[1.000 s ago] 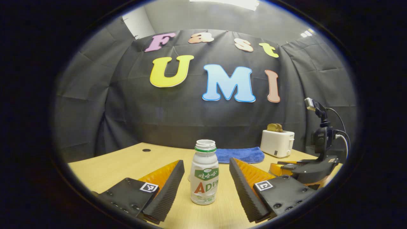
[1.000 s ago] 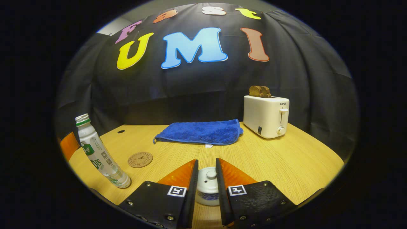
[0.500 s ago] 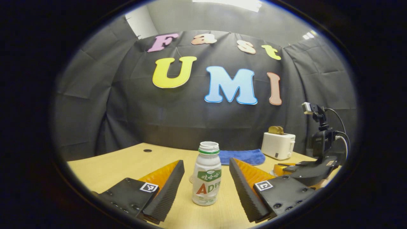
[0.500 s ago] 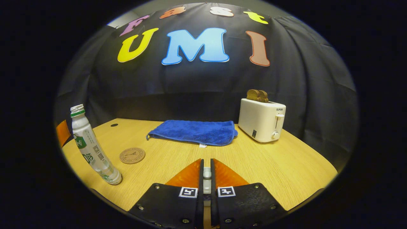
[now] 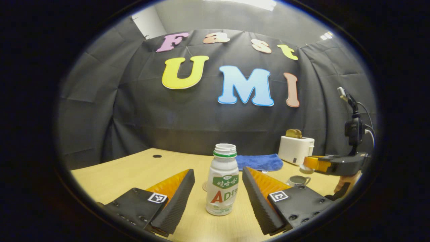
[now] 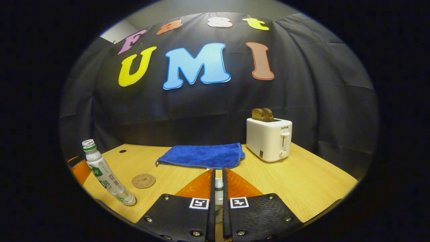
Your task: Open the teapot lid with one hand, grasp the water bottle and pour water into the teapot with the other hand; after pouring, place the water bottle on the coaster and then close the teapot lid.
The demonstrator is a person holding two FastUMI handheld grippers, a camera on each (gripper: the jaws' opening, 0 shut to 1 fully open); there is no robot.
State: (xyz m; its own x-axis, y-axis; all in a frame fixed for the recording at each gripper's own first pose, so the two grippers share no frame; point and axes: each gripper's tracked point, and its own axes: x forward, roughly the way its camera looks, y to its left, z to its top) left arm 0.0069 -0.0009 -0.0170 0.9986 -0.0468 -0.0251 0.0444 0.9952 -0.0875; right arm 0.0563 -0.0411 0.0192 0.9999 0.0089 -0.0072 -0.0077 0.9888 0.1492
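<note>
The right gripper (image 6: 218, 188), clamped on the teapot lid (image 6: 218, 184), has lifted it off the teapot (image 5: 297, 180); the left gripper (image 5: 218, 188) stays spread around the water bottle (image 5: 223, 185), ready to grasp.

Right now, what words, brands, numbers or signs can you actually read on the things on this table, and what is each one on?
"SUPOR": on the front of the toaster.
Water bottle: it carries a printed label, which I do not read out; its fine print is too small.
Coaster: an engraved design, too small to read.
Square markers: coded patterns, no words.
</note>
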